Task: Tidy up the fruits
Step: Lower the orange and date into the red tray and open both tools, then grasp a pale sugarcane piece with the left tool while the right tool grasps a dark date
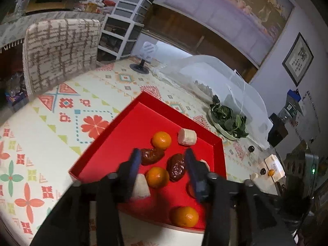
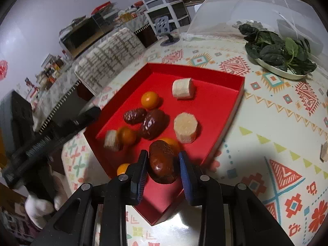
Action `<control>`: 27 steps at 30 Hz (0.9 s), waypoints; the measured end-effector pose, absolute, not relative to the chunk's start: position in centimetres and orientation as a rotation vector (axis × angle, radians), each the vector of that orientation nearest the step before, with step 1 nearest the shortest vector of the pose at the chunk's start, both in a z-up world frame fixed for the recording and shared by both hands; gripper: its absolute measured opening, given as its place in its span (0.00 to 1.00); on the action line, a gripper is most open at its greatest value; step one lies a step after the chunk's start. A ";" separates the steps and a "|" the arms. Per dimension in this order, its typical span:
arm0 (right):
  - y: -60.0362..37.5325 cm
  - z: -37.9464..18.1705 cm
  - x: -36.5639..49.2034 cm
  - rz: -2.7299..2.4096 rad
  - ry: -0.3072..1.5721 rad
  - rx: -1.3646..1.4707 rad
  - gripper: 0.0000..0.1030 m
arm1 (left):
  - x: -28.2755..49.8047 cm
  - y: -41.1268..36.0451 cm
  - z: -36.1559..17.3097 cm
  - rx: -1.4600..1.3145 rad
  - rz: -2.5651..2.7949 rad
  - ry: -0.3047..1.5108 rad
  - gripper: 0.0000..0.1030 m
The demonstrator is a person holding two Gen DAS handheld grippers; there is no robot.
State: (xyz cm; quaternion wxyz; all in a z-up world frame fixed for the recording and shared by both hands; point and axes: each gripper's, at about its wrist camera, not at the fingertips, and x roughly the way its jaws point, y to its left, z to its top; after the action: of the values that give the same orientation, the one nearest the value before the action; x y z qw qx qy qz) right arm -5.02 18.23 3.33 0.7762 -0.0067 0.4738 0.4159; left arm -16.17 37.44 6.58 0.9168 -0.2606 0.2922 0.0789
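Note:
A red tray [image 1: 102,155] [image 2: 223,106] on the patterned table holds small oranges, brown dates and white fruit chunks. In the left wrist view my left gripper [image 1: 163,156] hovers over the tray with its jaws apart. A date [image 1: 177,169] and an orange [image 1: 156,177] lie on the tray floor below the gap. A white chunk [image 1: 140,186] sits against the inside of the left finger, not pinched. In the right wrist view my right gripper [image 2: 163,155] is shut on a glossy brown date [image 2: 163,165] above the tray's near corner. An orange [image 2: 172,142] shows just behind that date.
A plate of green leaves [image 1: 227,123] [image 2: 280,55] stands beyond the tray, beside a white mesh food cover [image 1: 225,78]. A padded chair back [image 1: 61,51] is at the table's far edge. A loose white chunk [image 2: 325,151] and a small box [image 1: 274,168] lie on the cloth.

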 end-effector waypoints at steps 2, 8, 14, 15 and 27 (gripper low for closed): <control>18.5 3.4 -5.5 0.896 1.020 -0.029 0.32 | -16.6 37.3 7.0 -0.525 0.166 0.589 0.54; 18.3 3.8 -6.5 0.897 1.000 -0.061 0.34 | -17.2 36.5 8.4 -0.504 0.163 0.566 0.67; 15.2 5.0 -6.9 0.868 0.963 -0.030 0.39 | -17.3 33.9 10.0 -0.474 0.101 0.552 0.71; 14.5 5.1 -6.8 0.857 0.955 -0.023 0.41 | -17.3 33.3 10.2 -0.469 0.087 0.551 0.71; -2.0 5.1 0.3 0.523 0.929 0.123 0.45 | -14.5 24.9 10.3 -0.389 -0.060 0.606 0.74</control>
State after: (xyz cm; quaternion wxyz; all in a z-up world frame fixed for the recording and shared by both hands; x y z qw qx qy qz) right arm 0.33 -2.01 5.08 0.8594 0.0586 0.4426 0.2493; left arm -14.49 24.91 10.27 0.9354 -0.1902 0.2966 -0.0292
